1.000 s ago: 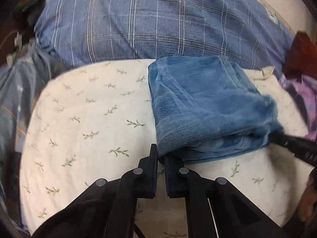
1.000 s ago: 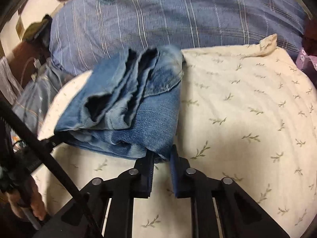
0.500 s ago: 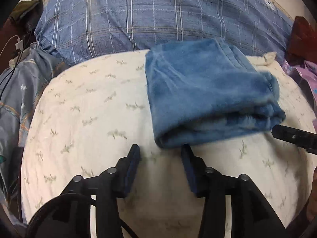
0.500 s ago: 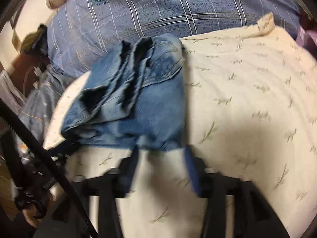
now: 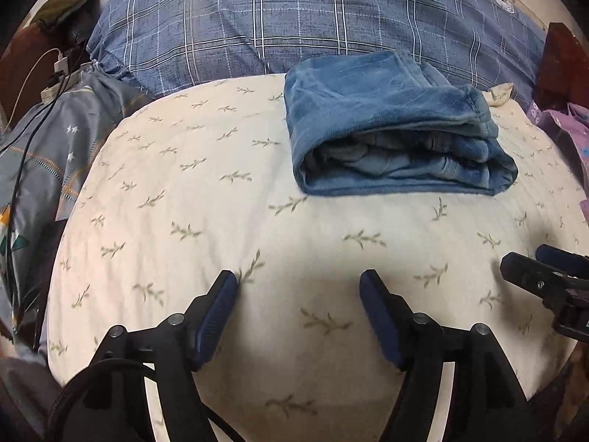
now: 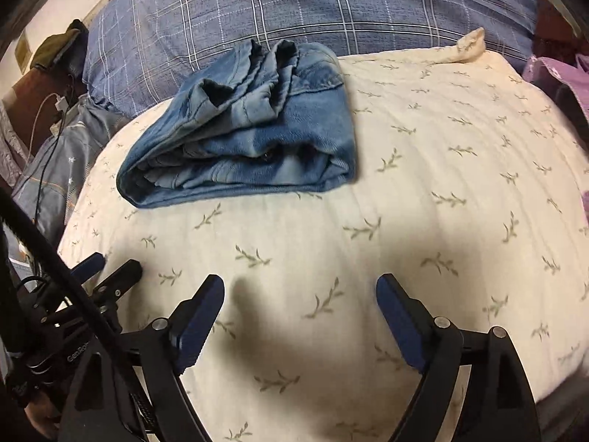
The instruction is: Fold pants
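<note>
Folded jeans (image 5: 386, 125) sit at the far side of the cream leaf-print quilt (image 5: 221, 221), butted against a blue plaid pillow (image 5: 294, 29) with a round crest at its top edge. Fold is bulky, with layered edges open toward the near side. Left gripper (image 5: 298, 287) has its jaws opening, nothing between them, hovering over bare quilt well short of the jeans. Right gripper (image 6: 300, 287) is the same: jaws opening, empty, near side of the quilt. Each shows at the edge of the other's view. Nothing lies between grippers and jeans. Clutter is at the edges only: grey star-print bedding (image 5: 55, 147) on the left with a black cable (image 5: 22, 154) and a white charger (image 5: 60, 64), purple fabric (image 5: 567, 125) on the right, a dark red wooden piece (image 5: 559, 59) far right. A knotted quilt corner (image 6: 467, 46) sticks up at far right.
</note>
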A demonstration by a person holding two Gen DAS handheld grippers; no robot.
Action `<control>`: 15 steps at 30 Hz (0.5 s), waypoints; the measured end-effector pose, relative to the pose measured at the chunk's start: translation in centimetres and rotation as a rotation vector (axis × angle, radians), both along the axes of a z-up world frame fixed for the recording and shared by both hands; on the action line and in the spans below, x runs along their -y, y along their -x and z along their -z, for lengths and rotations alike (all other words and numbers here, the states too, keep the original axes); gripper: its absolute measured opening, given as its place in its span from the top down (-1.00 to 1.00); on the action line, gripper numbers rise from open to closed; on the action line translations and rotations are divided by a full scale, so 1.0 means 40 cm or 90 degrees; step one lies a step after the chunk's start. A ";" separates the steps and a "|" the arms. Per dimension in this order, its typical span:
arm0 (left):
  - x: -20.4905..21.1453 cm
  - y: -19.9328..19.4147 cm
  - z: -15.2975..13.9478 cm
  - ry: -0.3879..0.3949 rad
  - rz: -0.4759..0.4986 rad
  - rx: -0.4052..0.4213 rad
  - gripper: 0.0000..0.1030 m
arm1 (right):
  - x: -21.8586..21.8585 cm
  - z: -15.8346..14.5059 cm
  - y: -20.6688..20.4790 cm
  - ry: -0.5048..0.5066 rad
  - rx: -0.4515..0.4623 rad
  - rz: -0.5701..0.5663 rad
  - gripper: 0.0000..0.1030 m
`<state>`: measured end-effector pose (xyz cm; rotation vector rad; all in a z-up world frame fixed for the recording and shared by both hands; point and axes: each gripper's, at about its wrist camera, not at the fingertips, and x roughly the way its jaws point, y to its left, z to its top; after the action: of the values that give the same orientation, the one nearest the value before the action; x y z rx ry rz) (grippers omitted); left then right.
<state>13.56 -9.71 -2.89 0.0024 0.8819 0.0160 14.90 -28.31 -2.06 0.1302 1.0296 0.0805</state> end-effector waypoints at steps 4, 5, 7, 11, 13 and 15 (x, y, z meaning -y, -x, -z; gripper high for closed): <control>0.001 0.026 0.001 0.001 -0.014 -0.005 -0.51 | -0.010 0.009 0.028 0.028 -0.016 0.016 -0.69; 0.004 0.032 0.002 -0.005 -0.016 -0.006 -0.52 | -0.013 0.012 0.034 0.033 -0.017 0.018 -0.69; 0.013 0.042 0.003 -0.015 -0.021 -0.008 -0.61 | -0.019 0.016 0.049 0.043 -0.019 0.023 -0.72; 0.000 0.046 0.010 0.001 -0.047 -0.021 -0.82 | -0.026 0.019 0.055 0.058 -0.025 0.016 -0.78; -0.001 0.044 0.010 0.002 -0.045 -0.021 -0.85 | -0.021 0.019 0.052 0.051 -0.026 0.018 -0.78; 0.002 0.042 0.010 -0.003 -0.046 -0.020 -0.87 | -0.011 0.017 0.051 0.028 -0.025 0.026 -0.82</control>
<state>11.86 -9.79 -3.31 -0.0241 0.9128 0.0856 12.86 -27.88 -2.73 0.1127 1.0663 0.0178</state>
